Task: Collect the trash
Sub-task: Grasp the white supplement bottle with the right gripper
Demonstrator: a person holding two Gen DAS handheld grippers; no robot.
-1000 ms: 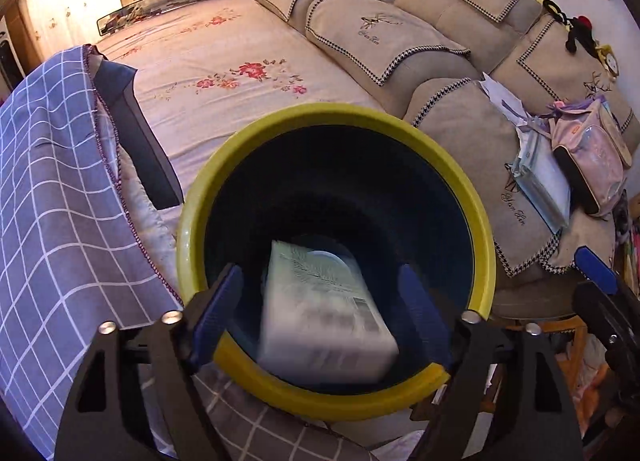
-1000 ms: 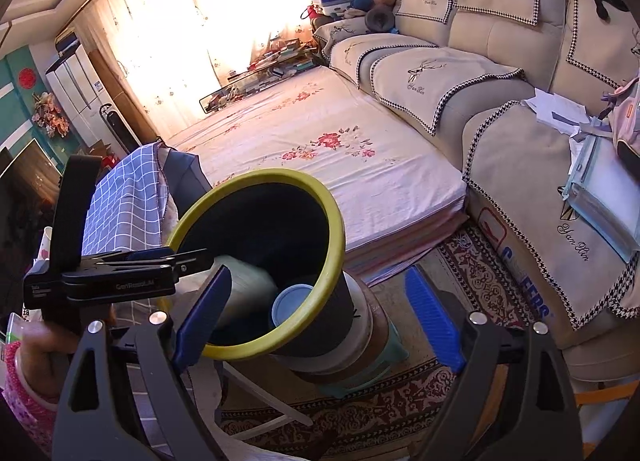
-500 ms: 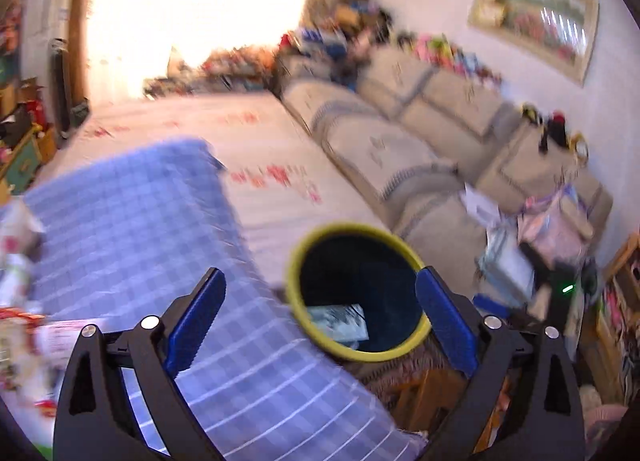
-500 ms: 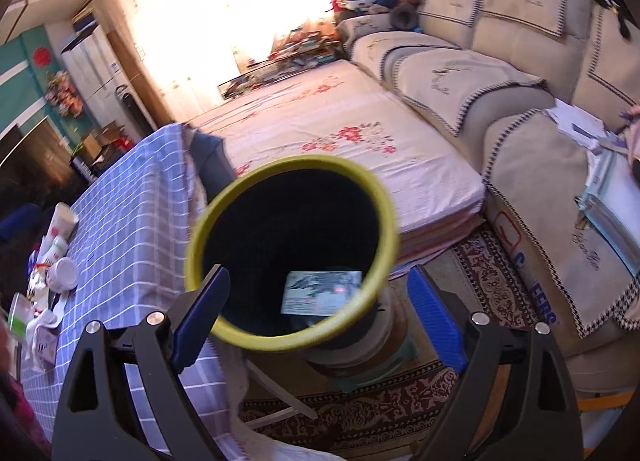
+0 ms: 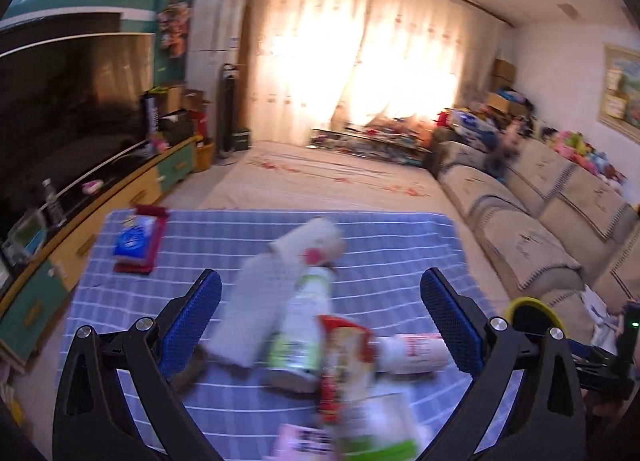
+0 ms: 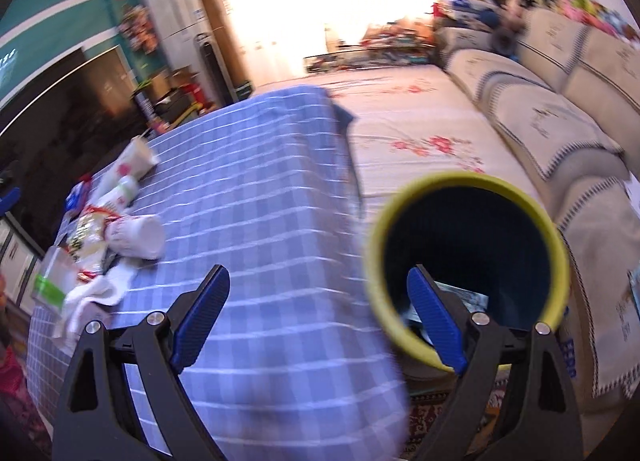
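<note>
My left gripper (image 5: pixel 320 313) is open and empty above a blurred pile of trash on the blue checked tablecloth (image 5: pixel 392 257): a paper cup (image 5: pixel 312 241), a white-green bottle (image 5: pixel 308 317), a red-green snack bag (image 5: pixel 348 357) and a white cup (image 5: pixel 416 353) lying on its side. My right gripper (image 6: pixel 320 321) is open and empty over the table's right edge. The yellow-rimmed bin (image 6: pixel 468 261) stands beside the table, with a flat package (image 6: pixel 460 299) inside. The trash pile also shows at the left in the right wrist view (image 6: pixel 116 229). The bin rim shows small in the left wrist view (image 5: pixel 532 311).
A red and blue packet stack (image 5: pixel 138 241) lies at the table's far left. A crumpled white tissue (image 6: pixel 96 293) lies by the pile. A beige sofa (image 6: pixel 560 109) and a floral mattress (image 6: pixel 412 133) lie beyond. A TV cabinet (image 5: pixel 80 197) runs along the left.
The box dropped from my left gripper into the bin. My left gripper swung away from the bin to the trash pile on the table. My right gripper turned left toward the table.
</note>
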